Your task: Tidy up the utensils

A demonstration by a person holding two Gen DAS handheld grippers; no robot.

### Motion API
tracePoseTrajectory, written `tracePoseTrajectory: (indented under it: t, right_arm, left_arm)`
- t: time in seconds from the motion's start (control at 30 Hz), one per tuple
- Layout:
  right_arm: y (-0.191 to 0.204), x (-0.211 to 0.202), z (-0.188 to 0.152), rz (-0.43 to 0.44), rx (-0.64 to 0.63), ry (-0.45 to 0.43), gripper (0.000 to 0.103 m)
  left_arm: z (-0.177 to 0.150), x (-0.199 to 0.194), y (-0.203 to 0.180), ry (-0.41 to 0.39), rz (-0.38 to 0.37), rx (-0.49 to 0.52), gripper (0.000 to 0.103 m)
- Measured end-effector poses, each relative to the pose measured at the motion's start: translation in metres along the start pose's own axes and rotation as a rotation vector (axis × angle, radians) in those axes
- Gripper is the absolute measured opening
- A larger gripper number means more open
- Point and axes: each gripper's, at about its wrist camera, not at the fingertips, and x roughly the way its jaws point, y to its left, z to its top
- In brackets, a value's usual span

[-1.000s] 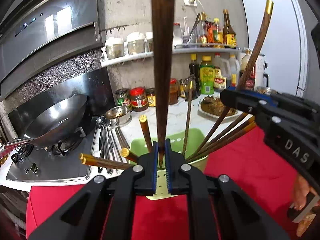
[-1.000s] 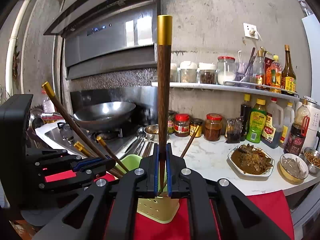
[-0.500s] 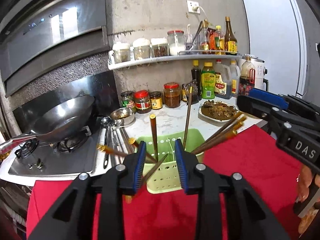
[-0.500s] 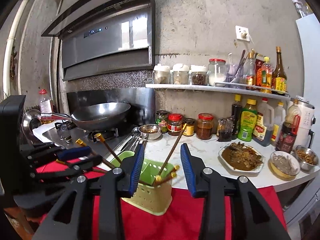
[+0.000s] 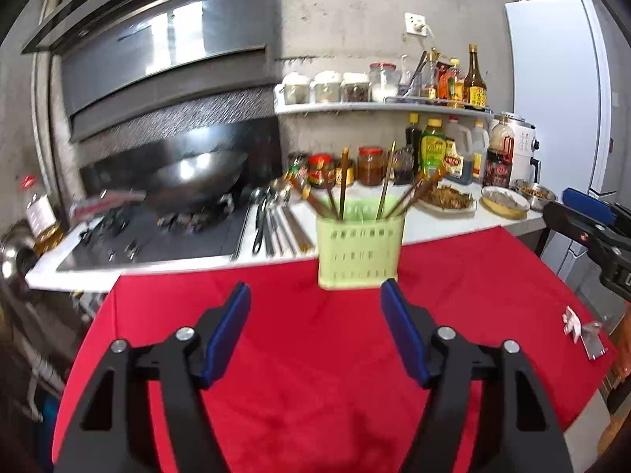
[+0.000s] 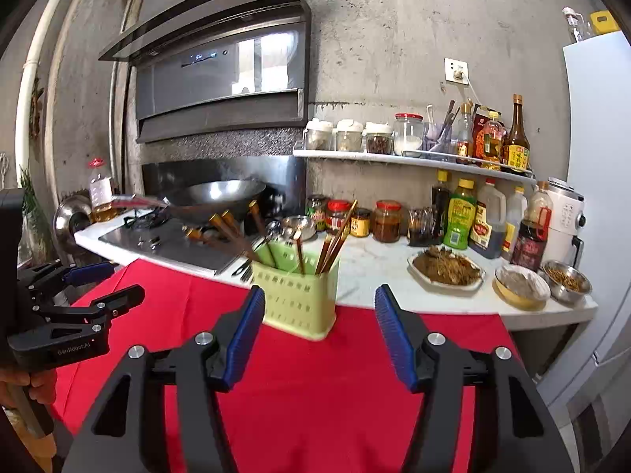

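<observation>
While the red-covered desk [image 5: 307, 354] fills most of both views, its near part lies bare, and the white counter [image 6: 378, 264] with the stove and wok [image 6: 215, 195] runs behind it. At the desk's far edge stands the pale green utensil holder [image 5: 361, 254], upright, with the brown gold-tipped chopsticks [image 6: 333, 244] fanned out of its top in several directions. Just behind it, on the counter beside the stove, a row of metal spoons and ladles [image 5: 272, 220] lies flat, not yet in any holder.

Both claws have just been opening. The left claw [image 5: 315, 331] stands wide with nothing between its blue pads, short of the holder. The right claw [image 6: 319, 335] is likewise wide and empty, the holder showing in its gap but untouched.

My reading is that a chopstick-placing step is finished and both hands are free. Next would probably come the spoons on the counter: reach past the holder without knocking it, close on one handle, and lift it clear of its neighbours.
</observation>
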Motion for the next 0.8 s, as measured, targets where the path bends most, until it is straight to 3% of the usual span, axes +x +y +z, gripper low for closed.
tracePoseTrajectory:
  t: [0.2, 0.47, 0.8]
  right_arm:
    - [0.010, -0.027, -0.031, 0.004, 0.015, 0.078, 0.066]
    - [0.016, -0.070, -0.047, -0.021, 0.023, 0.106, 0.087]
    - [0.013, -0.090, -0.061, -0.055, 0.059, 0.204, 0.094]
  left_arm:
    - [-0.032, -0.030, 0.001, 0.033, 0.040, -0.023, 0.076]
    - [-0.056, -0.062, 0.004, 0.062, 0.094, -0.083, 0.096]
    - [-0.068, -0.077, -0.009, 0.142, 0.105, -0.082, 0.097]
